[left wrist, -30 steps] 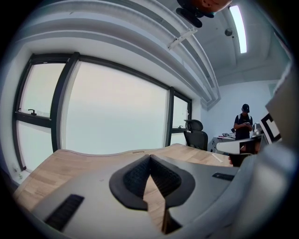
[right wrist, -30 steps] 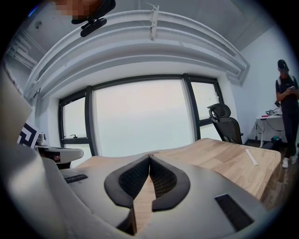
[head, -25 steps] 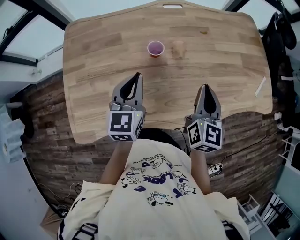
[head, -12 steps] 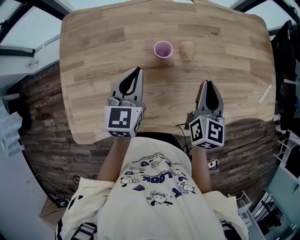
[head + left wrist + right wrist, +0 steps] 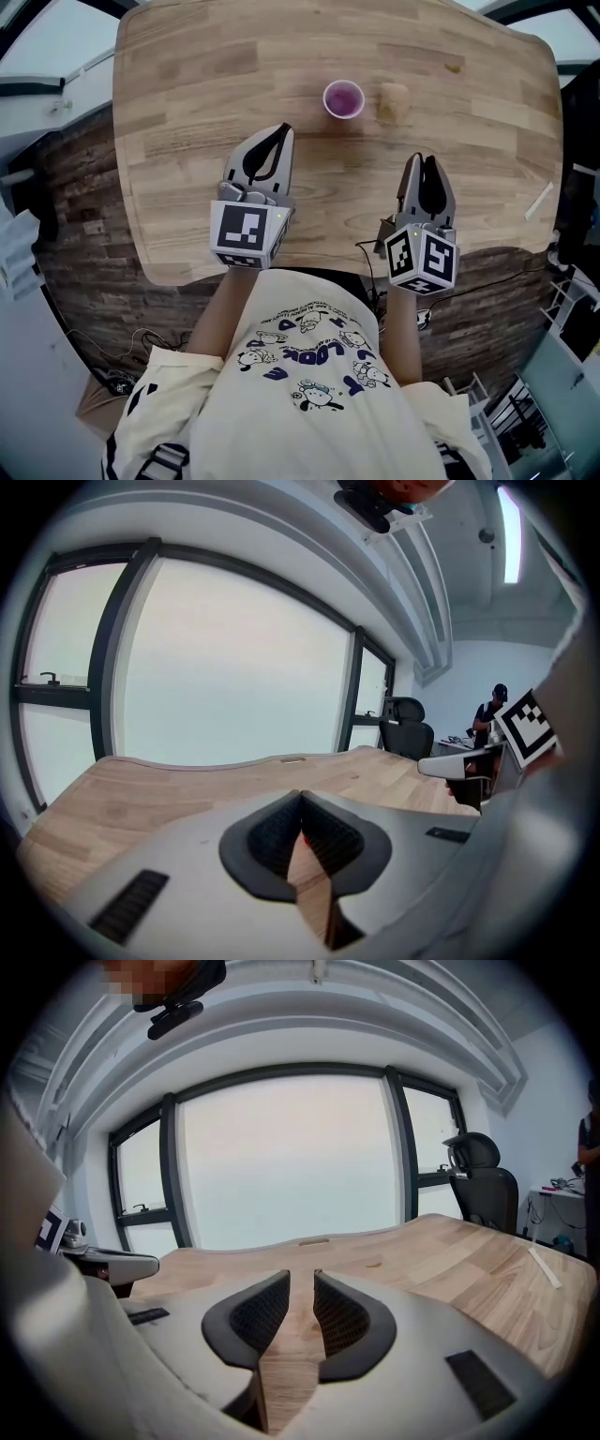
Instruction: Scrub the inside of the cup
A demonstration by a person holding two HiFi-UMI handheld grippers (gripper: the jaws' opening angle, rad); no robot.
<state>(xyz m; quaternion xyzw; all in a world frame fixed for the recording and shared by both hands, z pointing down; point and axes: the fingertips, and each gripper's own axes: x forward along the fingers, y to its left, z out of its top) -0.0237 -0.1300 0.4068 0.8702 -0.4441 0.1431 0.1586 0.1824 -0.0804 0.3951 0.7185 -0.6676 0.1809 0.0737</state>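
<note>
– Cup first: where does it stand?

– On the far half of the wooden table, about the middle. It is small and purple, upright with its mouth up, and nothing touches it.

– Go across from the left, then.

– The left gripper hangs over the near half of the table, left of the cup and well short of it, pointing toward the far edge. Its own view shows the jaws pressed together with nothing in them. Then comes the cup, and just to its right, apart from it, a small tan block. That is probably the scrubber, a sponge perhaps, though I can't be sure. Nearer and a little further right is the right gripper. Its jaws stand a narrow gap apart and have just been opening, with only bare wood between them. At the far right, near the table's edge, lies a white strip.

– So no scrubbing is under way yet. What could go wrong?

– The cup looks light and stands free. If the left gripper arrives with its jaws closed, it will push the cup instead of taking its wall. The cup may then tip or slide into the tan block.

– And the right side?

– The gap looks too narrow for the block, so coming down like that would shove it toward the far edge. Scrubbing inside a loosely held cup could also twist it out of the grip.
</note>
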